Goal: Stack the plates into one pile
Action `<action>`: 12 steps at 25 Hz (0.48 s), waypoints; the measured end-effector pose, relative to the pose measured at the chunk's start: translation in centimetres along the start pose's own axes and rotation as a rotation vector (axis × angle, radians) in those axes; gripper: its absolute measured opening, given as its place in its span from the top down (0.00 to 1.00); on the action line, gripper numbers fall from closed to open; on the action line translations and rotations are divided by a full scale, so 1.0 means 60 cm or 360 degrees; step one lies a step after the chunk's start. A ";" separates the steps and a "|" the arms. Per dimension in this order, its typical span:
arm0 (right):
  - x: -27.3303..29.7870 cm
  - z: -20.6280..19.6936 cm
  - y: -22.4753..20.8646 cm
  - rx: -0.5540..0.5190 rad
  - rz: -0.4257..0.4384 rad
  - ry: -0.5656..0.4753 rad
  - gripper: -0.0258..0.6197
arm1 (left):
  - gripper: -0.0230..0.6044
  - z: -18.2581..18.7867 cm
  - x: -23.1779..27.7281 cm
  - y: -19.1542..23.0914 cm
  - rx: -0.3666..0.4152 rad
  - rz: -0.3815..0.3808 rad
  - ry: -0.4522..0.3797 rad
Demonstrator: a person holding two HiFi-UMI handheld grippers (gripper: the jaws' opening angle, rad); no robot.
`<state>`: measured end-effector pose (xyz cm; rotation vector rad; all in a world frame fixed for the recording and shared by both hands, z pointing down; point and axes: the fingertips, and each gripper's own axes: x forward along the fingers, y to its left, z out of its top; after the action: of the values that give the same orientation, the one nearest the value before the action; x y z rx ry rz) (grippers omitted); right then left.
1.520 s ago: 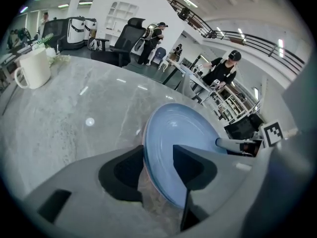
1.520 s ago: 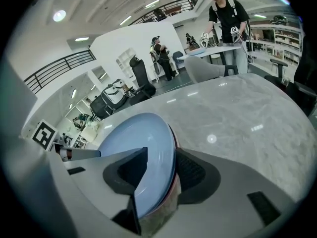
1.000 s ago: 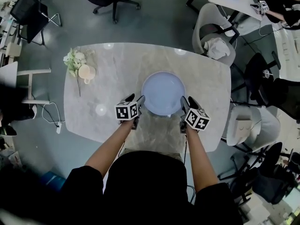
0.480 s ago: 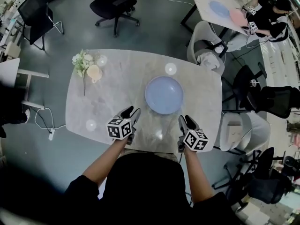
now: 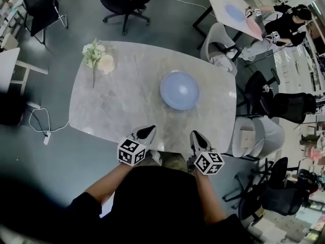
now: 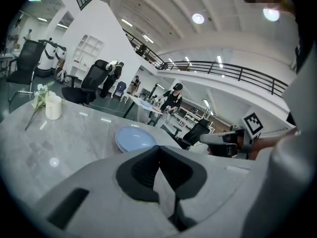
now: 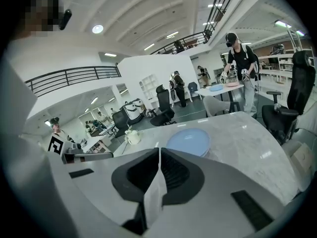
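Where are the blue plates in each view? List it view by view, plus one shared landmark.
Head view: blue plates right of centre, upper half.
Left gripper view: blue plates just left of centre, mid-height.
Right gripper view: blue plates right of centre, mid-height.
Shared landmark: the cream mug beside the flowers.

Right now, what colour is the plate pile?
The plate pile is pale blue; the head view shows it best.

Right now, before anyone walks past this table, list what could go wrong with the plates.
The pile of pale blue round plates sits toward the grey marble table's right side, near a pale shell chair; a bump there could shift it. A lower rim seems to peek out, so the stack may be slightly off-centre.
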<state>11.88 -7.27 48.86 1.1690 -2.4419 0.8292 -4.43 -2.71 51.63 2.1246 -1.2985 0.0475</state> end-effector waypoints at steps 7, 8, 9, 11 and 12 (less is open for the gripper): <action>-0.041 -0.007 0.047 -0.0177 0.0042 -0.0114 0.93 | 0.94 0.013 -0.083 -0.052 0.0165 0.0158 -0.0206; -0.051 -0.007 0.053 -0.0204 0.0050 -0.0131 0.93 | 0.94 0.013 -0.098 -0.060 0.0175 0.0198 -0.0222; -0.063 -0.007 0.060 -0.0230 0.0060 -0.0147 0.93 | 0.94 0.012 -0.113 -0.069 0.0183 0.0233 -0.0237; -0.091 -0.010 0.074 -0.0292 0.0078 -0.0178 0.93 | 0.94 0.008 -0.142 -0.093 0.0203 0.0291 -0.0262; -0.109 -0.013 0.079 -0.0326 0.0081 -0.0192 0.94 | 0.94 0.005 -0.154 -0.108 0.0219 0.0314 -0.0270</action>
<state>12.25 -0.47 44.46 1.1144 -2.5910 0.5199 -3.98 6.40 44.96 2.1449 -1.6448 0.0407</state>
